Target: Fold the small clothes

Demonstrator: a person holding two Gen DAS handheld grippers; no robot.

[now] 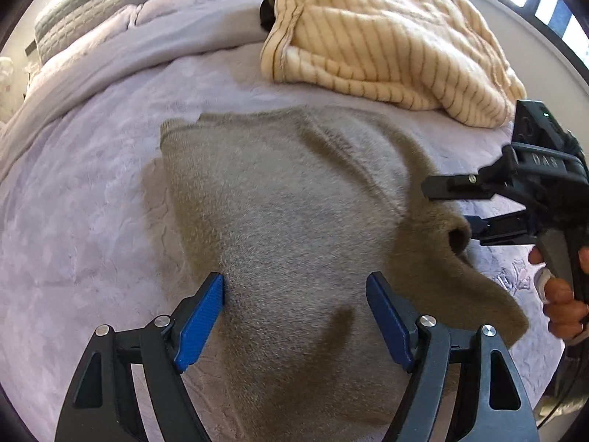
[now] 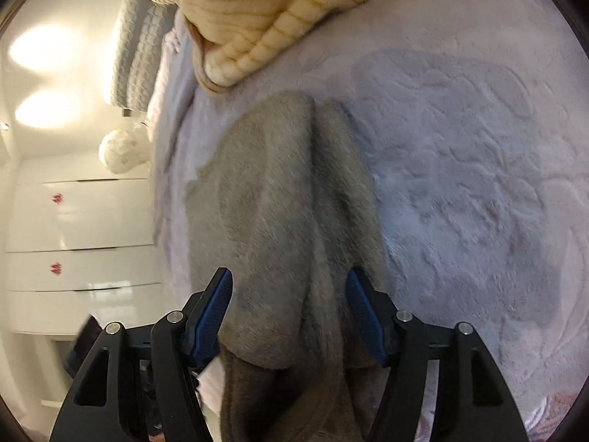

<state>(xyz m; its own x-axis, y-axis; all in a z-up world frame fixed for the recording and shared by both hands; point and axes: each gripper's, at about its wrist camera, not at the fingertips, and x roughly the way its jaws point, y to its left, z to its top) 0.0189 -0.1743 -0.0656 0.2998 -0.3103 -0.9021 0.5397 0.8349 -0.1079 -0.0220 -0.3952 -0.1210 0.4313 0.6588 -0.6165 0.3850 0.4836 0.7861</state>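
From the left wrist, the fuzzy grey-brown knit sweater (image 1: pixel 287 199) lay flat on the lilac plush bedspread (image 1: pixel 81 191), under the left gripper (image 1: pixel 294 316), whose jaws gaped empty. From the right wrist, the right gripper (image 2: pixel 289 313) straddled the sweater's bunched fold (image 2: pixel 294 221), blue pads (image 2: pixel 362 316) parted, not pressing. A cream striped blanket (image 2: pixel 250 18) lay beyond

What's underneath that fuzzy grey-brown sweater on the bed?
The sweater lies on a pale lilac plush bedspread, which shows all around it. Whether anything else lies beneath the sweater cannot be seen; the fabric covers it.
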